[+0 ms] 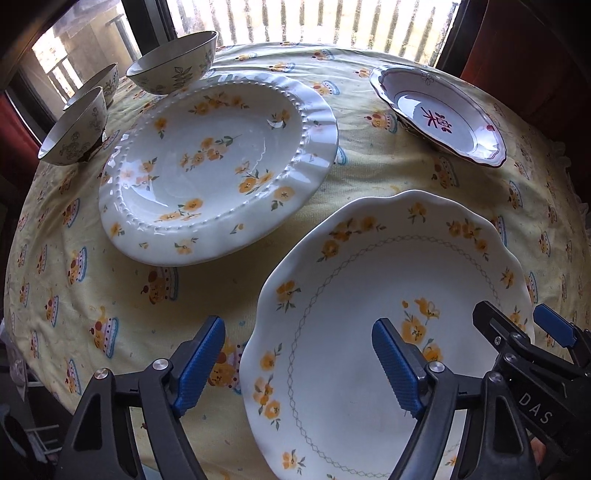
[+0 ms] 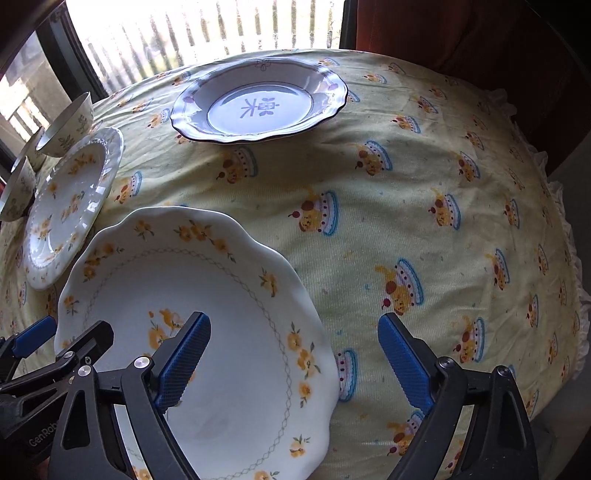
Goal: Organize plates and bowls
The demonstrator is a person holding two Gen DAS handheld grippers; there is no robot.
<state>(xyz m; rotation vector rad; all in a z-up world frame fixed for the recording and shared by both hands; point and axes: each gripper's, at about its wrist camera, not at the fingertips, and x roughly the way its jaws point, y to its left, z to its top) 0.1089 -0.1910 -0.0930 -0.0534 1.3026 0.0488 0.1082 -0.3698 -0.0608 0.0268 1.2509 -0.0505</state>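
Note:
A scalloped yellow-flower plate (image 1: 354,332) (image 2: 207,317) lies nearest me on the table. My left gripper (image 1: 299,363) is open and straddles its left rim. My right gripper (image 2: 295,363) is open and straddles its right rim; it also shows in the left wrist view (image 1: 517,332). A ribbed, beaded yellow-flower plate (image 1: 218,166) (image 2: 70,206) lies further left. A plate with a red-brown rim and a centre mark (image 1: 439,114) (image 2: 258,105) lies at the far side. Three patterned bowls (image 1: 173,64) (image 1: 74,129) (image 1: 99,83) stand at the far left.
The round table has a yellow cloth (image 2: 424,221) printed with cakes. A bright window with railings (image 1: 332,22) is behind it. Dark red chair backs (image 2: 480,44) stand at the far right edge.

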